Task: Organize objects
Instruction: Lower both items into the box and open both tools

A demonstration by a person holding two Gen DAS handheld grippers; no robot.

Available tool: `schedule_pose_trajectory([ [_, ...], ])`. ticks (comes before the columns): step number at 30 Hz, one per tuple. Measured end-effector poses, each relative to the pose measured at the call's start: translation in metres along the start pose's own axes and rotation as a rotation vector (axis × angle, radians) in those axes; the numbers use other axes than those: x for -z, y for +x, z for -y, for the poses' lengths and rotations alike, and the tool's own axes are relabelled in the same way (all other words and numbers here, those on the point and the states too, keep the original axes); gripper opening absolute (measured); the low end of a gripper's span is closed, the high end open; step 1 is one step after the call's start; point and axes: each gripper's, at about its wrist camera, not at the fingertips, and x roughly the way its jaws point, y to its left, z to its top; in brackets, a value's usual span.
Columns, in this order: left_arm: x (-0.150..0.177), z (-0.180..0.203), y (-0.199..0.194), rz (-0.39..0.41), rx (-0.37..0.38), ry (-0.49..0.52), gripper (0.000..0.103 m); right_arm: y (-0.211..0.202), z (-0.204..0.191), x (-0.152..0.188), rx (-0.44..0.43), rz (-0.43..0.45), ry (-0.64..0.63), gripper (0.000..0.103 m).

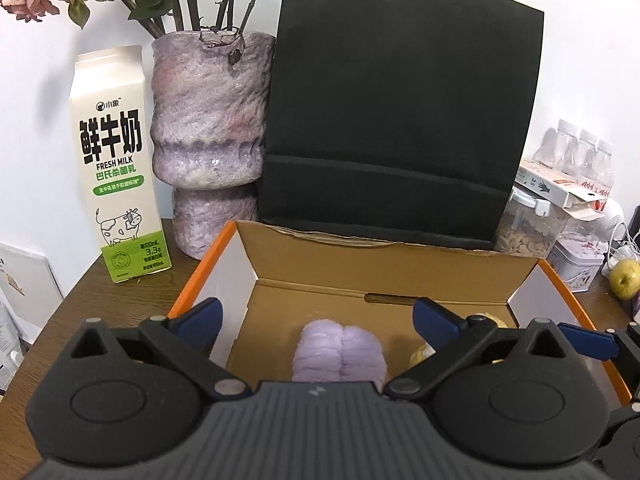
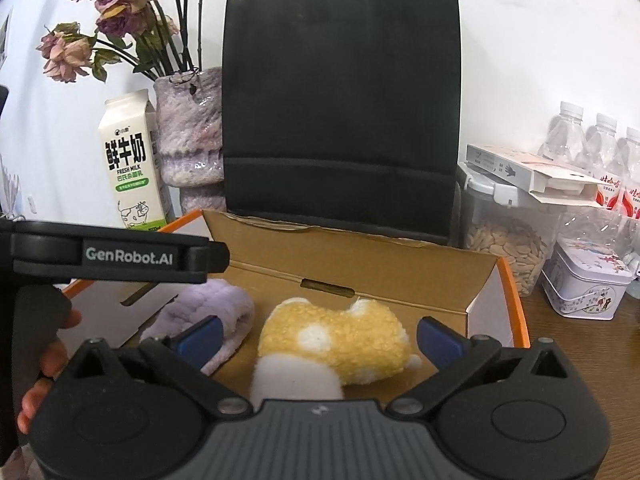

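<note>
Now both grippers, left gripper and right gripper, are hanging with jaws wide, gripping nothing; purple slipper and yellow slipper are lying in the cardboard box on the bench.

Soft, even indoor light, sharp focus, strong fisheye bending and dark corners.

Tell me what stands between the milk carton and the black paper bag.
The purple vase with dried roses stands between the milk carton and the black paper bag; both wrist views show it.
</note>
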Motion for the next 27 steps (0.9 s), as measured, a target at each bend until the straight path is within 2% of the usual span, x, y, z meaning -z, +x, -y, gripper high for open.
schedule_pose_trajectory([
  [15,-0.009,0.002,-0.03,0.041,0.006,0.013,0.103,-0.018,0.0,-0.009,0.004,0.017,0.01,0.103],
  [27,-0.007,-0.002,-0.077,0.103,0.021,0.009,0.103,-0.051,-0.009,-0.016,-0.029,0.065,-0.002,0.103],
])
